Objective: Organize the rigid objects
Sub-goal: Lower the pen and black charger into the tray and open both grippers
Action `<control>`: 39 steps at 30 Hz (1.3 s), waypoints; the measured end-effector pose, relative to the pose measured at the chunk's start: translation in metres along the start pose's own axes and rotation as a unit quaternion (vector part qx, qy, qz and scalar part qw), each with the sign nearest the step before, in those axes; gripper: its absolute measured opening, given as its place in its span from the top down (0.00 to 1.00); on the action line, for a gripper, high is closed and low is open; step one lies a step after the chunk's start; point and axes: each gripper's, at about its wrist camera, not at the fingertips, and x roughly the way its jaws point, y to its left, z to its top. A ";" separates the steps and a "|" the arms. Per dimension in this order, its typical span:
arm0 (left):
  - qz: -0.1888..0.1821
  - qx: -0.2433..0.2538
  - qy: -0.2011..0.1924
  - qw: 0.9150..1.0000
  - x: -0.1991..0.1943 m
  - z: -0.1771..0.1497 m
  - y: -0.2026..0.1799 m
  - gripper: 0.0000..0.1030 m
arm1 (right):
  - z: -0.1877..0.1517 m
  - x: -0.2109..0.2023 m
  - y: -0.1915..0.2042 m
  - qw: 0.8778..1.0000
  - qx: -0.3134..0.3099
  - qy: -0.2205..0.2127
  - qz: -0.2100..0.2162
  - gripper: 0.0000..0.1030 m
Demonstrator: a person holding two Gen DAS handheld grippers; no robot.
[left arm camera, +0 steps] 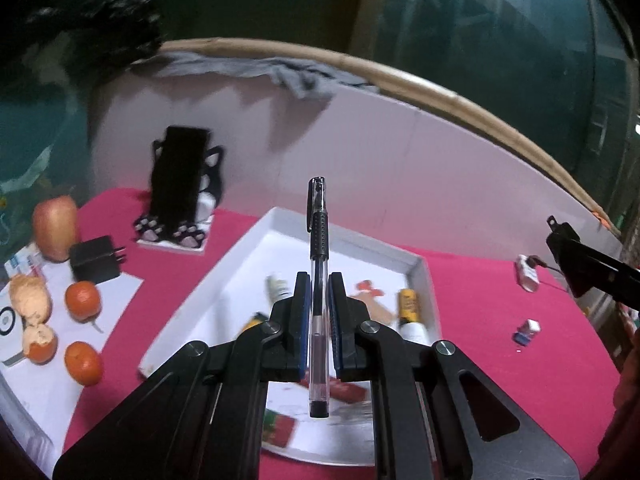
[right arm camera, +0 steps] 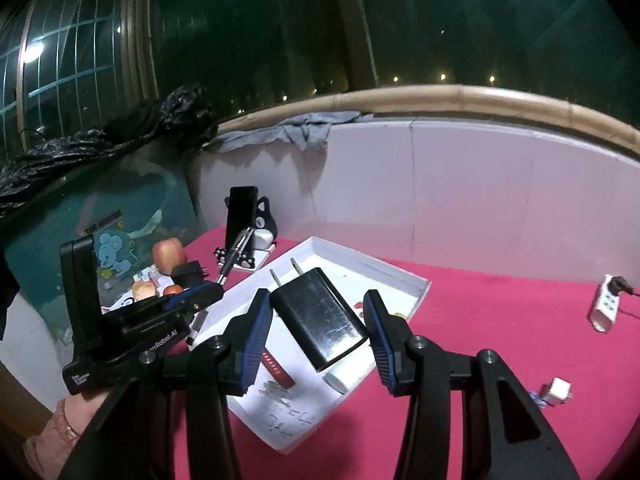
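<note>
My left gripper (left arm camera: 319,316) is shut on a clear black-capped pen (left arm camera: 318,264), held upright above the white tray (left arm camera: 240,256). In the right wrist view the left gripper (right arm camera: 200,294) hovers at the tray's left edge, pen (right arm camera: 236,254) sticking out. My right gripper (right arm camera: 318,334) is shut on a black USB charger (right arm camera: 320,318) with its prongs pointing away, above the tray (right arm camera: 404,276). The tray holds a glue stick (left arm camera: 410,312), a red item (right arm camera: 276,368) and small pieces.
A phone on a paw-print stand (left arm camera: 180,196), an apple (left arm camera: 54,226), another black charger (left arm camera: 94,260) and tangerines (left arm camera: 82,300) sit left. A white power strip (right arm camera: 604,308) and a small white plug (right arm camera: 556,392) lie right on the pink cloth. A white wall stands behind.
</note>
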 end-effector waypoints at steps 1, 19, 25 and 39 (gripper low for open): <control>0.005 -0.004 0.003 1.000 0.003 -0.001 0.006 0.92 | 0.000 0.006 0.002 1.000 0.000 0.005 0.003 0.55; 0.052 0.017 0.045 0.997 0.045 -0.010 0.025 0.92 | -0.049 0.110 0.024 0.992 0.001 0.126 0.026 0.55; 0.053 0.037 0.061 0.996 0.067 -0.006 0.021 0.92 | -0.052 0.132 0.027 0.991 -0.003 0.135 0.016 0.54; 0.098 0.038 0.046 0.993 0.060 -0.005 0.022 0.02 | -0.055 0.119 0.048 0.994 -0.081 0.073 -0.033 0.05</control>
